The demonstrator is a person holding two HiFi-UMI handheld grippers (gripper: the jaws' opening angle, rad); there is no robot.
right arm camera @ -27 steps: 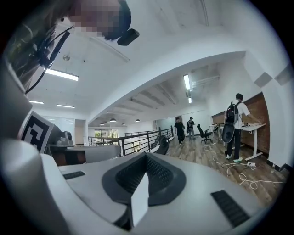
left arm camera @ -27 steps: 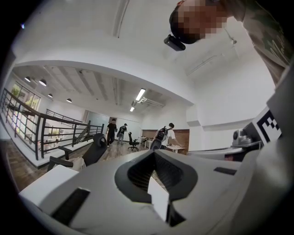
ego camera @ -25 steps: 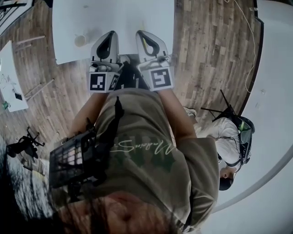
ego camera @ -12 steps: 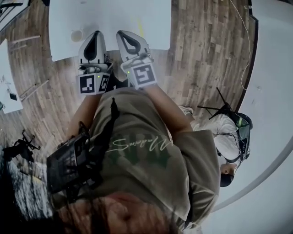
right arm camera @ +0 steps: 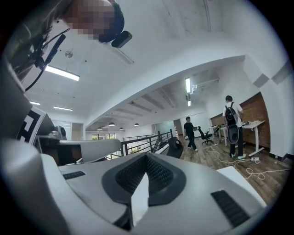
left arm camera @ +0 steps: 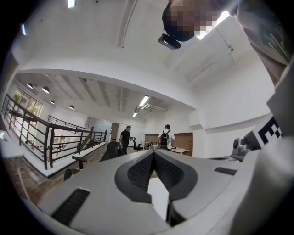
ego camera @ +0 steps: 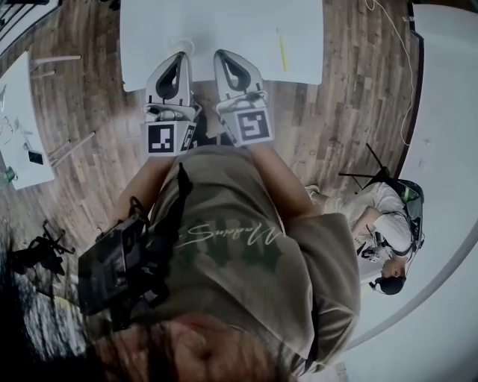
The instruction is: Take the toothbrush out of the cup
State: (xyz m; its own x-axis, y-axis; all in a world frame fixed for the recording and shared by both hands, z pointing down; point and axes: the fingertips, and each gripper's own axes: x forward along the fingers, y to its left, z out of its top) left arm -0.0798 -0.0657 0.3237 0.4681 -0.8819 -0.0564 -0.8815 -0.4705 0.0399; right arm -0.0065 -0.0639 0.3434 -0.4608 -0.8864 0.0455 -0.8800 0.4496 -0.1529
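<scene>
Both grippers are out in front of the chest, side by side and close together, pointing level and straight ahead. The left gripper (ego camera: 178,61) has its jaws pressed together at the tips, nothing between them. Same story on the right gripper (ego camera: 226,60): jaws together, empty. The left marker cube (ego camera: 168,137) and right marker cube (ego camera: 252,125) face up. The left forearm (ego camera: 142,185) and right forearm (ego camera: 282,180) angle inward from the torso.

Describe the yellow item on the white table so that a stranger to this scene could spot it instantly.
Find the white table at the top of the head view. Near its right edge, beyond the right tool, lies the yellow item. Unlike that broad grey tool, it is a slim, bright stick.
</scene>
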